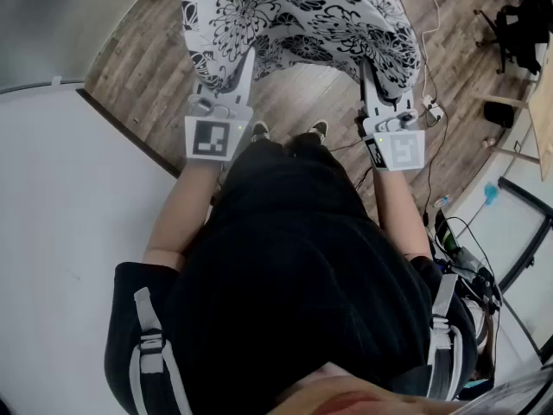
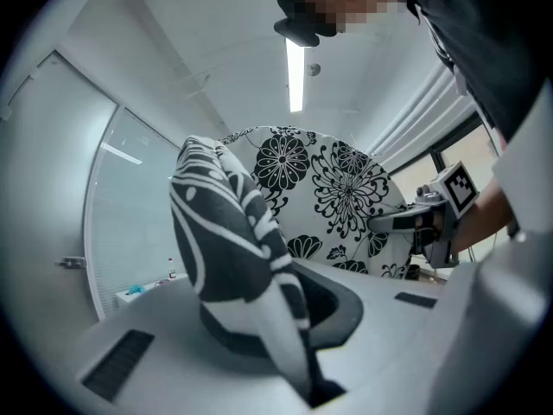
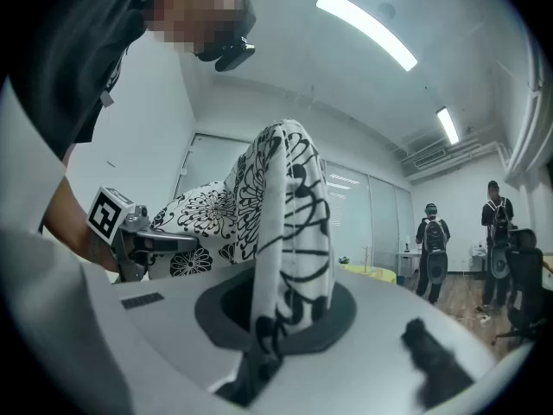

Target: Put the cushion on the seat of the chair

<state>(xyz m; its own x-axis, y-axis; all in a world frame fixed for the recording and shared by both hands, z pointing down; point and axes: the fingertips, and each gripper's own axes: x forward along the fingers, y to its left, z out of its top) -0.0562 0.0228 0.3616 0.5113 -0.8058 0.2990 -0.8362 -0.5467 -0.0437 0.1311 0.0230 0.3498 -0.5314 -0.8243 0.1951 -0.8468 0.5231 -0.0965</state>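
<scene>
The cushion, white with a black flower print, hangs in the air over the wooden floor at the top of the head view. My left gripper is shut on its near left edge and my right gripper is shut on its near right edge. In the left gripper view a fold of the cushion runs down into the shut jaws of the left gripper, and the right gripper shows beyond it. In the right gripper view the cushion is pinched in the right gripper. No chair seat is in view.
The person's shoes stand on the wooden floor below the cushion. A white wall rises at the left. Cables and a power strip lie to the right. Two people stand far off beside a black office chair.
</scene>
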